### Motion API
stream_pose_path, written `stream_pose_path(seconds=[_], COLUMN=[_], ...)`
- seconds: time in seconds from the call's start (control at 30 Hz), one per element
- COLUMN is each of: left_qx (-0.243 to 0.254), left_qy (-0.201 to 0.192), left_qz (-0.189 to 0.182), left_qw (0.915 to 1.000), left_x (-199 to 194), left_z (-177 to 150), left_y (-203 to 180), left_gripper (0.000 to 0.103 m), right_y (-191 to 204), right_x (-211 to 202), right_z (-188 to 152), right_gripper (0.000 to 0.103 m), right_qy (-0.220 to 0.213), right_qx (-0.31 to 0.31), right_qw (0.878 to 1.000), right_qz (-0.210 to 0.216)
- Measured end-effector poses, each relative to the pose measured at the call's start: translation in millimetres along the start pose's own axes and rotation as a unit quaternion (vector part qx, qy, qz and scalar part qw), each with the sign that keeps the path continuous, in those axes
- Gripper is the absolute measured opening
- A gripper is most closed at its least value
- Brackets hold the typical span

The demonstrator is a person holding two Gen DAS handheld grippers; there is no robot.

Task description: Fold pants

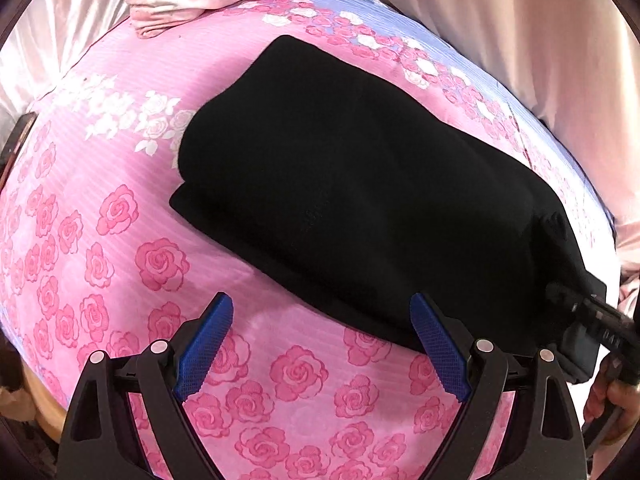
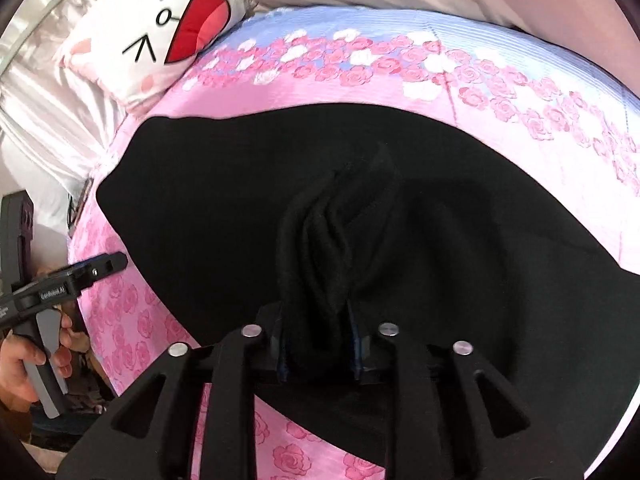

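Though amid pants, right tool half-hidden

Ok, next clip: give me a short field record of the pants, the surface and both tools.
garment: black pants, folded into a compact stack
surface: pink rose-print bedsheet
left tool: open, nothing between its fingers, at the near edge of the pants
right tool: bunched black fabric between its fingers; grip unclear
background: cartoon-face pillow at the bed's far end
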State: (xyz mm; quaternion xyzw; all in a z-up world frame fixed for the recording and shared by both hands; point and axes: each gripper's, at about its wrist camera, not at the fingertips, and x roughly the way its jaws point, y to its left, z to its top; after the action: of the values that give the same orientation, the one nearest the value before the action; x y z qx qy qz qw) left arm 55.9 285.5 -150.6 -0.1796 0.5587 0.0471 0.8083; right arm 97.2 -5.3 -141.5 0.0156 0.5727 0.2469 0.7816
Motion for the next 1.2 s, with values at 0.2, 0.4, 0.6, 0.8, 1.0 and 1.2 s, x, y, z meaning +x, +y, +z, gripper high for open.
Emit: stream_pose_path(seconds=[0.2, 0.4, 0.6, 0.8, 1.0, 1.2], left_qx=[-0.098, -0.143, -0.090, 0.064, 0.196, 0.230], left_qy=[-0.021, -0.022, -0.040, -0.020, 0.054, 0.032], left_qz=[-0.055, -0.062, -0.032, -0.116, -0.070, -0.006], left_qw=[0.9934, 0.9876, 0.9946, 0.9910, 0.9766, 0.9726], left_x=[-9.8, -0.5, -9.1, -9.7, 61.3, 68.6], left_z=[-9.5, 1.4, 16.7, 7.7, -23.7, -29.0], left_y=[27.8, 47.6, 8.4, -104.5, -214.6, -232.3], left_gripper=[0.089, 0.088, 0.086, 0.087, 0.087, 0.093], right_y=[20.9, 3.0, -51.0, -81.3, -168.0, -199.2], right_x=[-40.4, -71.3, -72.8, -67.6, -92.4, -104.7], right_z=[-13.3, -32.6, -38.2, -54.4, -89.6, -89.4], right_gripper=[0.065, 0.069, 0.049, 0.046, 0.037, 0.041], right_qy=[-0.050, -0.070, -0.079, -0.077, -0.089, -0.113], right_qx=[-0.022, -0.007, 0.103, 0.124, 0.241, 0.229], right_qw=[0.998, 0.996, 0.984, 0.981, 0.961, 0.960], right_qz=[0.009, -0.061, -0.124, -0.126, -0.104, -0.117])
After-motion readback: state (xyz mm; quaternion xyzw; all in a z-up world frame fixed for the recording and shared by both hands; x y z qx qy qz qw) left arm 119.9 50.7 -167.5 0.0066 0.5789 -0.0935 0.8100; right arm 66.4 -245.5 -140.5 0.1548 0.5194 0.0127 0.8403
